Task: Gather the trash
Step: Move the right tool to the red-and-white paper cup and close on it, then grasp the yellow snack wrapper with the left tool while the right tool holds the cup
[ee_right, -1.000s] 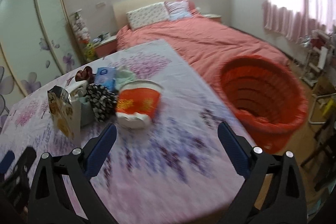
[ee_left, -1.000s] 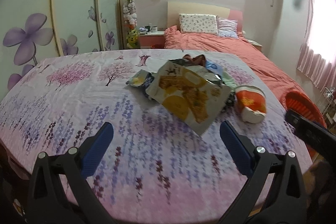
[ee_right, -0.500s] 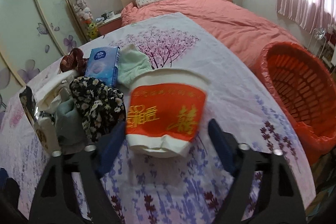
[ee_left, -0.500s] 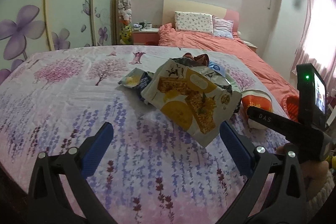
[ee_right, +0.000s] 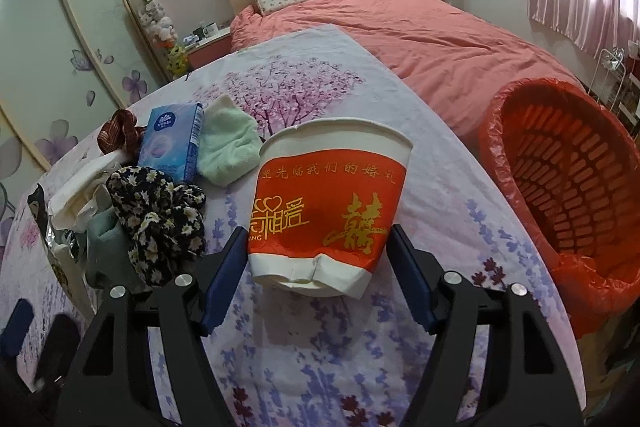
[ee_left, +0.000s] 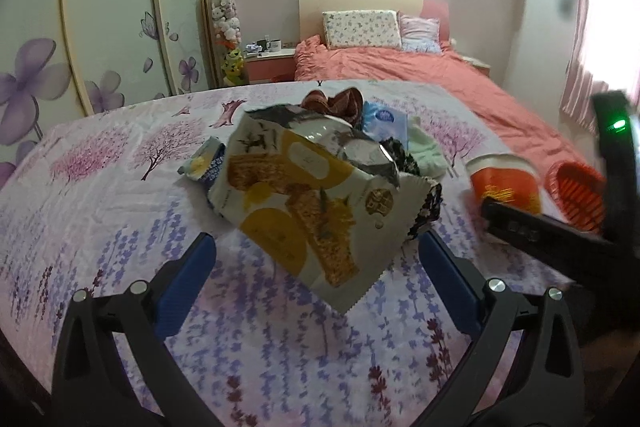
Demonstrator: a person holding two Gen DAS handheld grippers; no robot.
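A torn yellow-and-white snack bag (ee_left: 304, 203) lies on the flowered bedspread (ee_left: 100, 211), its near corner between the fingers of my left gripper (ee_left: 316, 259). That gripper is open and its pads stand clear of the bag. A red-and-white paper cup (ee_right: 328, 203) lies on its side, rim pointing away. My right gripper (ee_right: 316, 235) is shut on it, one pad on each side near its dented base. In the left wrist view the cup (ee_left: 504, 183) shows at the right, behind the right gripper's black body (ee_left: 540, 231).
A red slatted basket (ee_right: 580, 187) lined with a red bag stands off the bed's right edge. Beside the cup lie a blue tissue pack (ee_right: 172, 143), a green cloth (ee_right: 228, 143), a black floral scrunchie (ee_right: 160, 219) and a small wrapper (ee_left: 200, 163).
My right gripper came in from wide open and closed its jaws around the paper cup. My left gripper advanced until the snack bag's corner lay between its open fingers.
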